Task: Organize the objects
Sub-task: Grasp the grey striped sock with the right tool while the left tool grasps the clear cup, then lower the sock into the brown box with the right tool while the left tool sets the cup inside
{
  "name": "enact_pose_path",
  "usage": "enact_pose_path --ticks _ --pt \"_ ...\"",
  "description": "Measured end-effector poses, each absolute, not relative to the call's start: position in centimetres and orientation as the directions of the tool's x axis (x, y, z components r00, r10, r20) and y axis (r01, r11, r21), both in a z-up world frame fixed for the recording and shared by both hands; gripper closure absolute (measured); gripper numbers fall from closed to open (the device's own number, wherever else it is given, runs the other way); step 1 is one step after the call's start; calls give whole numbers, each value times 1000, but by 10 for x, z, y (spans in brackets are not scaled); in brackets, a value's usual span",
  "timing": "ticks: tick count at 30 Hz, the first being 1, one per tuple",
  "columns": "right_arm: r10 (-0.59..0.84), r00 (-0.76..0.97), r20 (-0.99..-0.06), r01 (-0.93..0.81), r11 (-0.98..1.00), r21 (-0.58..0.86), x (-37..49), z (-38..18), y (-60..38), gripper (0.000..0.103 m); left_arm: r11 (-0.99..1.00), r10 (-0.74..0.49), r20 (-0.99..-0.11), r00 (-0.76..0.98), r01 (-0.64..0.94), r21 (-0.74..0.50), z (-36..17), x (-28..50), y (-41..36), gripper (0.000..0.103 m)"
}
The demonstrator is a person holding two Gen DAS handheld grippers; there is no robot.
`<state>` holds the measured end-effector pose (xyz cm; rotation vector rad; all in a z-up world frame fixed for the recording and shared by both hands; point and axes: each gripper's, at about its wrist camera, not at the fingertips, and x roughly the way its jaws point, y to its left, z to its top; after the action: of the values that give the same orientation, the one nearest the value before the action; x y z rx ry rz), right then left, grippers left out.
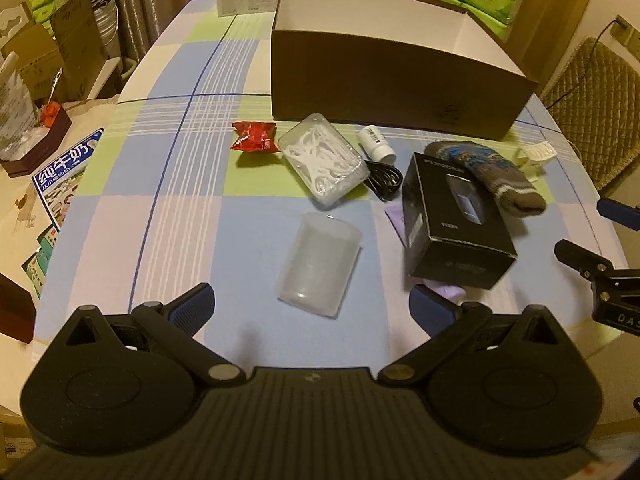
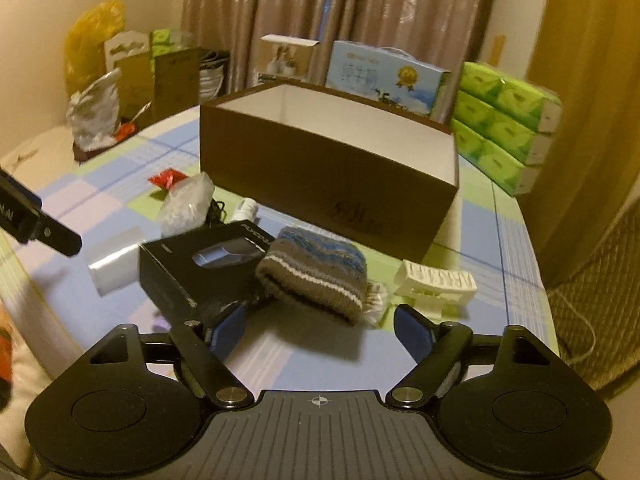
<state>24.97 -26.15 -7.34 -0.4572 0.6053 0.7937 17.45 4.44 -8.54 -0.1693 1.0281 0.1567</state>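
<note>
An open brown cardboard box (image 1: pixel 396 84) (image 2: pixel 320 184) stands at the back of the checked tablecloth. In front of it lie a red packet (image 1: pixel 256 137), a clear case of floss picks (image 1: pixel 324 160), a small white bottle (image 1: pixel 376 143), a black cable (image 1: pixel 384 180), a black product box (image 1: pixel 448 224) (image 2: pixel 200 272), a striped knitted sock (image 1: pixel 492 176) (image 2: pixel 316 272), a white clip (image 2: pixel 436 280) and a translucent cup (image 1: pixel 318 258) on its side. My left gripper (image 1: pixel 312 304) is open just short of the cup. My right gripper (image 2: pixel 320 328) is open in front of the sock, touching nothing.
Green tissue packs (image 2: pixel 504 128) and milk cartons (image 2: pixel 384 76) stand behind the brown box. A quilted chair (image 1: pixel 592 108) is at the right. More boxes and bags (image 2: pixel 132 76) crowd the far left. The other gripper shows at the left wrist view's right edge (image 1: pixel 600 268).
</note>
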Motion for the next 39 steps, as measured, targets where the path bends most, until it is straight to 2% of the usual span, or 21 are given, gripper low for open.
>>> enact_pose_path --ticks 5,12,14,15,16,17,21,29,34,39 --pt "525 531 -666 -812 541 -221 265 -91 -251 37 972 62 -873 484 -229 -59 -102 188 45 3" --pt "535 504 -677 -856 415 -309 276 -115 -233 44 962 83 -884 460 -268 -49 -118 196 49 6" --pt "540 503 -675 -860 388 -330 279 -121 -228 56 961 90 -883 460 -274 -45 -121 198 50 6" --pt "539 503 -676 -862 376 -341 280 -123 -226 77 960 93 -884 458 -276 -42 -122 198 50 6" --pt "539 501 -677 -863 367 -347 283 -124 -225 89 960 95 -884 458 -277 -40 -123 199 50 6" --pt "542 497 -677 -865 364 -344 286 -124 -225 95 960 97 -884 457 -277 -38 -125 200 51 6" --pt "589 489 -643 -863 434 -258 304 -110 -235 96 966 101 -887 451 -259 -22 -130 205 49 7" --pt "698 455 -553 -770 620 149 363 -54 -273 97 972 104 -894 436 -234 -1 -143 222 47 14" --pt "723 436 -536 -684 653 325 387 -28 -292 97 980 99 -896 433 -197 13 -151 230 46 27" --pt "733 426 -531 -604 667 436 398 -17 -311 97 987 78 -894 442 -158 8 -155 232 44 40"
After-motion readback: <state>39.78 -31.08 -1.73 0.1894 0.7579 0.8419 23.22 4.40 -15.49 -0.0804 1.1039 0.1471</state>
